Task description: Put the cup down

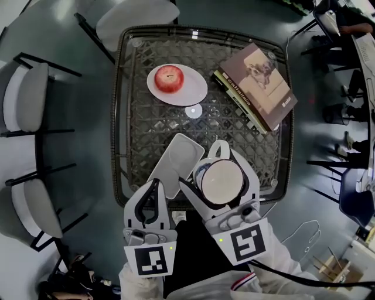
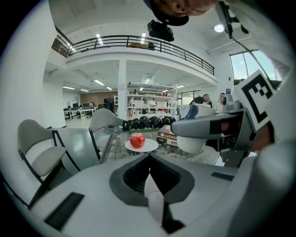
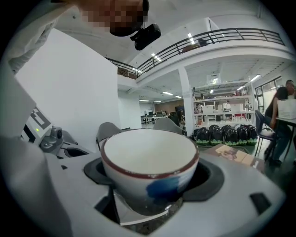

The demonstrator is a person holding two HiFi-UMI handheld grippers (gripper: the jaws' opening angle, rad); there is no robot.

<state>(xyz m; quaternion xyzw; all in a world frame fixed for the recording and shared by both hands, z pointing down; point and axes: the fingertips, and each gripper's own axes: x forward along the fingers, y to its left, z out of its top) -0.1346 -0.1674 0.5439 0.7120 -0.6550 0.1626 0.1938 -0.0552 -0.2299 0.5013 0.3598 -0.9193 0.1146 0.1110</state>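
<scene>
A white cup [image 1: 220, 180] with a dark red rim and a blue patch sits upright between the jaws of my right gripper [image 1: 219, 161], which is shut on it. The cup hangs over the near part of the glass table [image 1: 120, 117], just right of a white rectangular tray [image 1: 177, 161]. In the right gripper view the cup [image 3: 150, 162] fills the hollow between the jaws and looks empty. My left gripper [image 1: 153, 188] is at the table's near edge, left of the cup, shut with nothing in it. In the left gripper view, the left gripper [image 2: 149, 159] points toward the apple.
A red apple [image 1: 169, 78] lies on a white plate [image 1: 193, 91] at the table's far side. Two stacked books [image 1: 258, 85] lie at the far right. A small round disc [image 1: 193, 111] sits mid-table. Chairs stand to the left [image 1: 26, 96] and beyond [image 1: 137, 17].
</scene>
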